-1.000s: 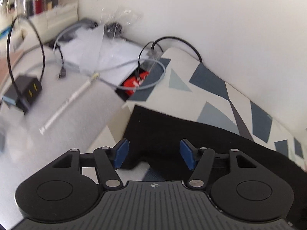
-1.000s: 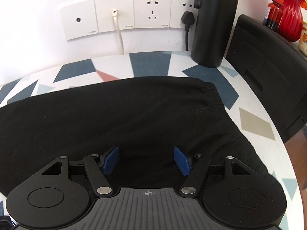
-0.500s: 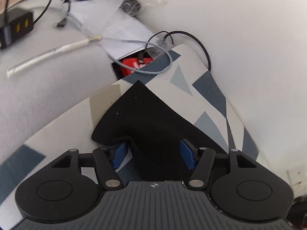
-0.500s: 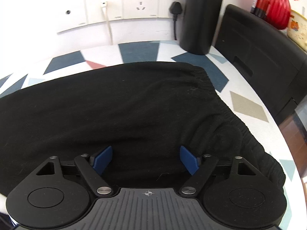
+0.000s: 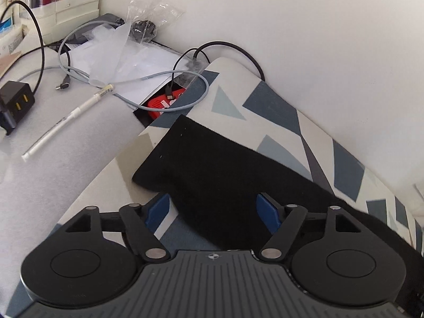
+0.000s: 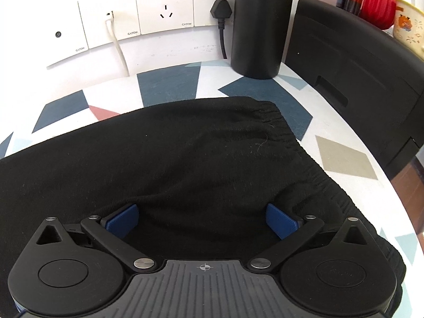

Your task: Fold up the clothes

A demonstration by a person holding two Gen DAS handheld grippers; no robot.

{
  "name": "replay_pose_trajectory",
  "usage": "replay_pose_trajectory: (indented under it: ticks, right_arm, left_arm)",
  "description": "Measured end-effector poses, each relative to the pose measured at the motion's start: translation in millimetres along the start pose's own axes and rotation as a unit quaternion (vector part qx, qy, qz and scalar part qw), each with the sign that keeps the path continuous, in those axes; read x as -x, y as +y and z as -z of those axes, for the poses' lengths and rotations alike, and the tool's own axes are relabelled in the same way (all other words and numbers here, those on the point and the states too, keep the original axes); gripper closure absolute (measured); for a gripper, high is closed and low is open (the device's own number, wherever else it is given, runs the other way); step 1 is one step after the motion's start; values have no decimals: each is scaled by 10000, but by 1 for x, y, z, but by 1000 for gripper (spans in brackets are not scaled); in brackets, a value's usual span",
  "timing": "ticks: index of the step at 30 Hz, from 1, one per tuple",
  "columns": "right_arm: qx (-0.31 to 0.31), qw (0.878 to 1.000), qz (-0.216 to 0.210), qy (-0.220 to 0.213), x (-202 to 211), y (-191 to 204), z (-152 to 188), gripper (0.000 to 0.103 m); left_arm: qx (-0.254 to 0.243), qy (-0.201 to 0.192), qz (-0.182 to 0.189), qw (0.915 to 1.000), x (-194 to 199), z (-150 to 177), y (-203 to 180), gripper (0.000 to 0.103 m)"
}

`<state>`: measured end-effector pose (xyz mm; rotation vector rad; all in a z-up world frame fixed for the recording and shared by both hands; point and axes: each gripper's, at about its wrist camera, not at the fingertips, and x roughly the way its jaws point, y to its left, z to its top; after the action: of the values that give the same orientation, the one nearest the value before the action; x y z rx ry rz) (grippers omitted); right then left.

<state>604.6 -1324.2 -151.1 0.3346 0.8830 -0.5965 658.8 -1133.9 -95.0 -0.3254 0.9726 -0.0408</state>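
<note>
A black garment [image 6: 185, 164] with an elastic waistband [image 6: 288, 143] lies flat on a table covered by a cloth with blue and grey geometric shapes [image 6: 169, 84]. Its narrow leg end [image 5: 220, 164] shows in the left wrist view. My left gripper [image 5: 213, 209] hovers over the near edge of that leg end, jaws opening, blue pads apart and not pressing the fabric. My right gripper [image 6: 202, 218] sits low over the waist part, jaws opening wide, cloth lying between the pads without being pinched.
A black bottle [image 6: 261, 23] and a black box [image 6: 352, 74] stand at the table's back right, below wall sockets [image 6: 164, 8]. Left of the table lie grey cables [image 5: 148, 79], a white pen [image 5: 69, 119], a black adapter [image 5: 16, 100] and plastic bags [image 5: 124, 45].
Both grippers' pads have spread wider apart. The left view swung back from the leg tip. The right gripper sank closer to the garment.
</note>
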Motion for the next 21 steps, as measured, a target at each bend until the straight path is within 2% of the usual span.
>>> replay_pose_trajectory:
  ticks: [4, 5, 7, 9, 14, 17, 19, 21]
  right_arm:
    - [285, 9994, -162, -81, 0, 4, 4, 1]
    - [298, 9994, -171, -74, 0, 4, 4, 1]
    - [299, 9994, -195, -44, 0, 4, 1, 1]
    - [199, 9994, -266, -21, 3, 4, -4, 1]
    - [-96, 9974, -560, -434, 41, -6, -9, 1]
    - [-396, 9937, -726, -761, 77, -25, -4, 1]
    - [-579, 9915, -742, -899, 99, -40, 4, 1]
    - [-701, 9902, -637, -1029, 123, -56, 16, 1]
  left_arm:
    - [-94, 54, -26, 9999, 47, 27, 15, 22]
    - [-74, 10, -43, 10000, 60, 36, 19, 20]
    - [-6, -82, -84, 9999, 84, 53, 26, 10]
    - [179, -136, -135, 9997, 109, 79, 35, 9]
    - [523, 92, 56, 9986, 142, 140, 58, 9]
    - [597, 237, 190, 9978, 145, 172, 71, 10]
    - [728, 279, 343, 9964, 143, 187, 81, 21]
    - [861, 318, 499, 9945, 141, 201, 90, 23]
